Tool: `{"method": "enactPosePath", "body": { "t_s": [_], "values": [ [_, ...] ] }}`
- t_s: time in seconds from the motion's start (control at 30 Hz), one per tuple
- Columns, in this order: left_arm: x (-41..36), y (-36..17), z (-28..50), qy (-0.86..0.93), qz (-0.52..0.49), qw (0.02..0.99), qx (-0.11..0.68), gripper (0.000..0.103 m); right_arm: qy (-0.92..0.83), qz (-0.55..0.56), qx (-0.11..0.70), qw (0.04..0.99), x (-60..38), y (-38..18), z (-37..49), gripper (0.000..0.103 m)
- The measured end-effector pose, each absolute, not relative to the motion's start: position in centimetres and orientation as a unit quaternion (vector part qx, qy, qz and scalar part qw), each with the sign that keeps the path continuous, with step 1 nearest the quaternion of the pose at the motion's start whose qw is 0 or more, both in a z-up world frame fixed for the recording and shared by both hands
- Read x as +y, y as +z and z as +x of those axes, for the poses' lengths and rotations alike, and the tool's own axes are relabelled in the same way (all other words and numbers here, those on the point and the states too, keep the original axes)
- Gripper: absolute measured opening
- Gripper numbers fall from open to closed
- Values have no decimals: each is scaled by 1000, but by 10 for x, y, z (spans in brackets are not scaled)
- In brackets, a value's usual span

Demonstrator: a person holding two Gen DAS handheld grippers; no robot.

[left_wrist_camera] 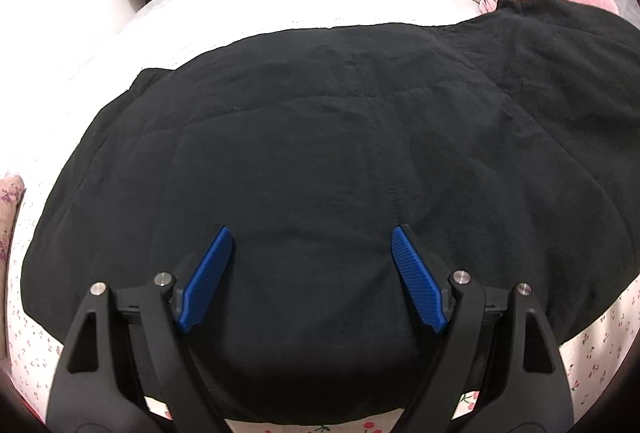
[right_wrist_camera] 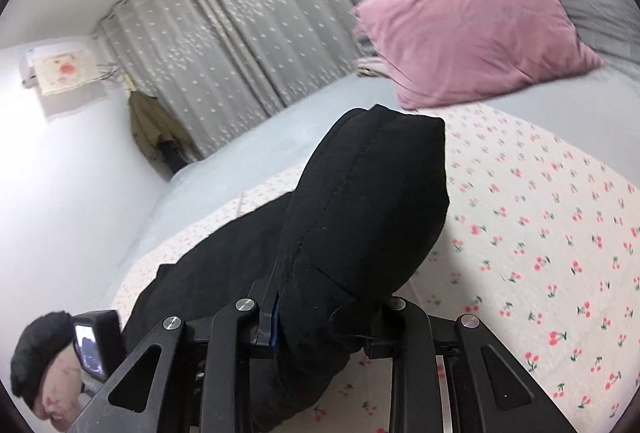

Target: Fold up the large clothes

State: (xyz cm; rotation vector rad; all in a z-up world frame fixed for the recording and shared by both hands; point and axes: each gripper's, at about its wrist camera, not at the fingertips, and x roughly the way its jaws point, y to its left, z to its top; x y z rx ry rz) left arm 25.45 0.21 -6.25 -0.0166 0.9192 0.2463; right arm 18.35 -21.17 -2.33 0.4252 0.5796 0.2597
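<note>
I have the large black fabric garment [left_wrist_camera: 320, 137] spread across the cherry-print bedsheet [right_wrist_camera: 540, 233], giving it room to fold. My left gripper [left_wrist_camera: 310, 273] hangs over its near part with its 2 blue pads wide apart, holding nothing. My right gripper [right_wrist_camera: 320, 317] has closed on a raised, bunched part of the garment, probably to carry it over.

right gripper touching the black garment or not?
Touching. The right wrist view shows the black garment bunched between the right gripper fingers, clamped and lifted off the floral sheet.
</note>
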Motion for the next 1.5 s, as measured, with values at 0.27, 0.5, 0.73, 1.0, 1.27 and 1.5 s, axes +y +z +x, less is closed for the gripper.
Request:
{"method": "enactPosePath", "body": {
  "t_s": [0.27,0.5,0.73,1.0,1.27,1.5],
  "values": [
    [-28,-44,224,98,37,898,427,83,123,192,286,931,-215,-27,182,28],
    [-33,-61,238,96,46,884,455,83,120,154,279,940,-202,-20,175,28],
    [-1,-28,247,104,26,896,432,83,126,169,277,937,-205,-18,174,28],
    [28,-29,356,132,27,873,469,83,131,183,283,932,-210,-21,179,28],
    [48,-48,416,157,-32,850,503,83,136,195,289,927,-212,-22,182,28],
    [48,-81,464,192,-8,823,535,85,137,183,285,931,-206,-20,179,28]
  ]
}}
